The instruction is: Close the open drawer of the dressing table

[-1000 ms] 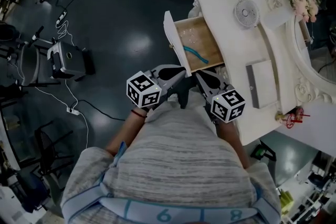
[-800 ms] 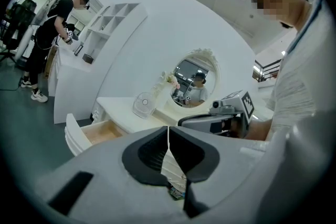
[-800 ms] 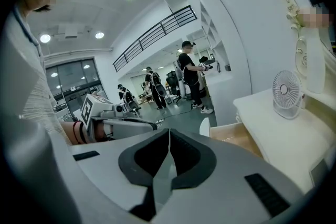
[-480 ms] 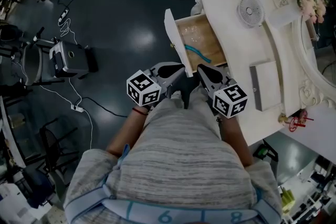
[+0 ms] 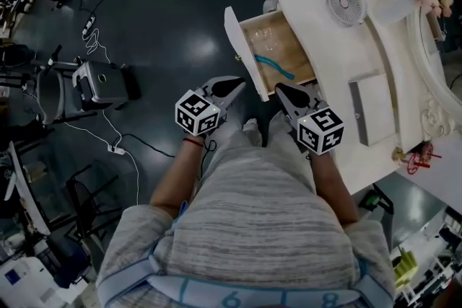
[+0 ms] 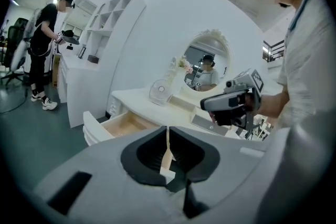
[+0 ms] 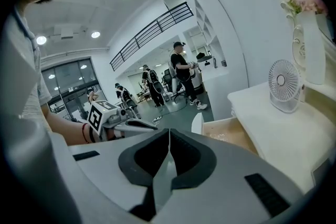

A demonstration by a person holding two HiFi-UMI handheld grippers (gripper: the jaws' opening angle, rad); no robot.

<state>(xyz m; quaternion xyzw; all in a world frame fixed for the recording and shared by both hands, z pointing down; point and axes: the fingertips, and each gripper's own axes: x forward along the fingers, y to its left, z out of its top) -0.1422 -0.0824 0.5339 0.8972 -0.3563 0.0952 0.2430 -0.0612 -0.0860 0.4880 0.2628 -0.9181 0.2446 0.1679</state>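
The white dressing table [image 5: 325, 47] stands at the right, its drawer [image 5: 281, 47] pulled out to the left. The drawer shows a wooden floor, a white front panel [image 5: 240, 53] and a teal object [image 5: 273, 67] inside. My left gripper [image 5: 235, 87] is shut and empty, just short of the front panel's near end. My right gripper [image 5: 284, 91] is also shut and empty, close to the drawer's near side. In the left gripper view the drawer [image 6: 116, 126] lies beyond the closed jaws. In the right gripper view the front panel [image 7: 197, 124] stands just past the jaw tips.
On the tabletop sit a small white fan [image 5: 344, 2] and a flat grey box [image 5: 375, 110], with an ornate oval mirror [image 5: 440, 40] behind. Cables [image 5: 115, 141], a grey machine [image 5: 101, 83] and chairs occupy the dark floor at left. People stand in the background [image 6: 44, 50].
Both grippers have sunk a little in front of the drawer, the left one more. Their jaws have stayed shut, and the drawer stands as far open as before.
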